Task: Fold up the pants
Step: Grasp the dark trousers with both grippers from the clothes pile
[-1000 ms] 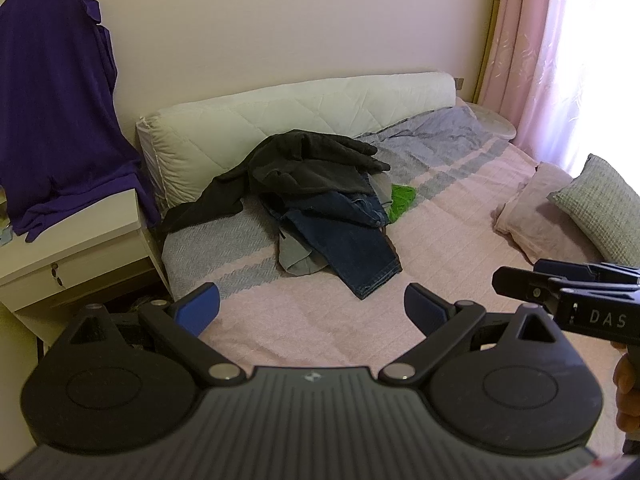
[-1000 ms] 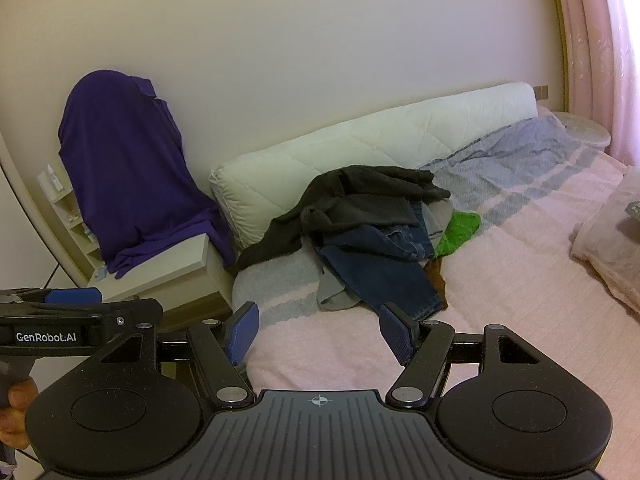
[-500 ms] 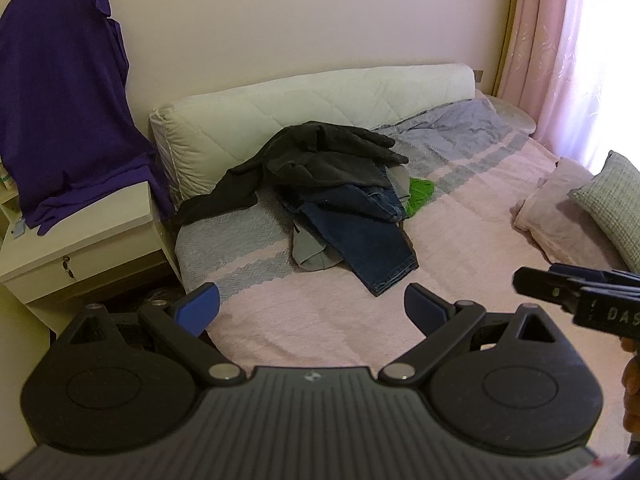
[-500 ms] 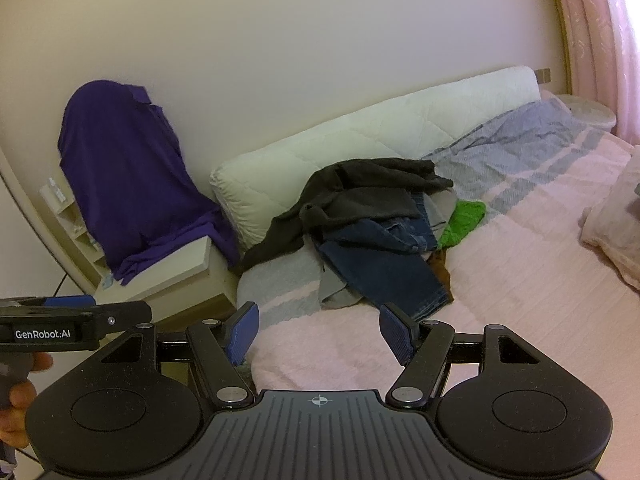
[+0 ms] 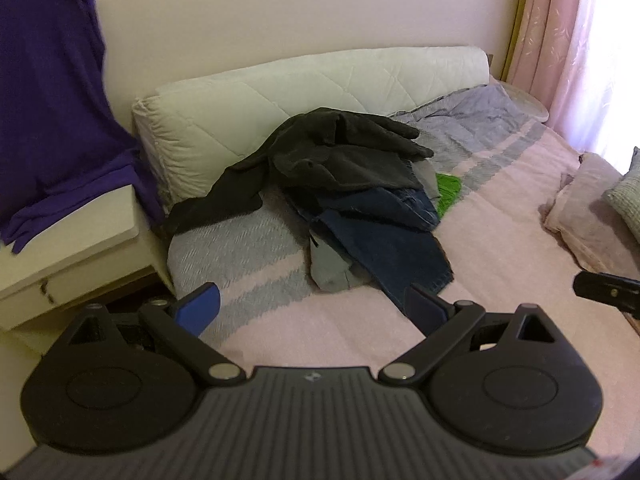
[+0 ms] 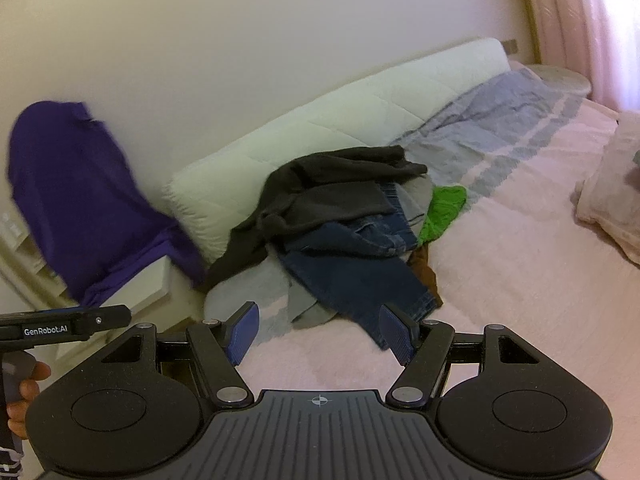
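A heap of clothes lies on the bed near the white bolster. Dark blue jeans spread toward me, with a dark grey garment draped on top. A light grey piece, a green piece and a brown piece poke out from under. My left gripper is open and empty, short of the jeans' hem. My right gripper is also open and empty, just before the same hem. Each gripper's body shows at the edge of the other's view.
The bed has a pink and grey striped cover. A purple garment hangs over a white bedside cabinet on the left. Pillows lie at the right. Pink curtains hang at the far right.
Both grippers have moved forward toward the clothes heap, which now looks larger and nearer. The jaws stay open and nothing has been taken hold of.
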Available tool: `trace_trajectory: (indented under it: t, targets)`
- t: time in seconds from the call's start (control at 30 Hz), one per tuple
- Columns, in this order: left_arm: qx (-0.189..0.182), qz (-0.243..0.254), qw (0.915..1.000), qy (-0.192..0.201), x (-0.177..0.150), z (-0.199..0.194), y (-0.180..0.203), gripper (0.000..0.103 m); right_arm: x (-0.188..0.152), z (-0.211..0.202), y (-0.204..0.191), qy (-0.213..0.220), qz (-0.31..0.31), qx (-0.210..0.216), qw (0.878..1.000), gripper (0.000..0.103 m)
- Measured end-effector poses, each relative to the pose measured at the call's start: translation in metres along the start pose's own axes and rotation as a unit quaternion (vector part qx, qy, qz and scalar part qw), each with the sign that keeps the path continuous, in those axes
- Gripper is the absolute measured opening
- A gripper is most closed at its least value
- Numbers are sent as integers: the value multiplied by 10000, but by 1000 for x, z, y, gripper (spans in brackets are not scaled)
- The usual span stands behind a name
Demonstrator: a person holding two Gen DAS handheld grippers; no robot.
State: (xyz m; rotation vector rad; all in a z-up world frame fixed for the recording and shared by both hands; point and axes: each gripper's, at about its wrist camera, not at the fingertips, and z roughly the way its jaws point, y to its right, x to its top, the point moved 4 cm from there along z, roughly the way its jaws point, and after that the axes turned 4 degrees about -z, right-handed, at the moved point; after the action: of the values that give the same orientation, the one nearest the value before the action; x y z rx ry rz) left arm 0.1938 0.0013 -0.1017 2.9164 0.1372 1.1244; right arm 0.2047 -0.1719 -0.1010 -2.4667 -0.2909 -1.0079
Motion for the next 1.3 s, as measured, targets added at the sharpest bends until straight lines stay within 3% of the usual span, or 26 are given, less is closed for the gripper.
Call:
trace_trajectory:
  t: [0.37, 0.73, 1.1, 1.3]
  targets:
    - [-439, 430, 9979, -212, 123, 164, -54, 93, 77, 166, -19, -184, 537, -642, 9963, 64]
    - [-782, 1038, 9914, -155, 216, 327, -56, 93, 165, 327, -17, -203, 1070, -938, 9896, 64]
    - [-1149, 1775, 9770, -270, 243, 453, -41, 92, 190, 446, 5, -178, 1677, -637, 9836, 64]
    - [-1386, 2493, 9582, -241, 240, 492, -34, 87, 188, 488, 19, -106, 2334, -149, 9722, 64]
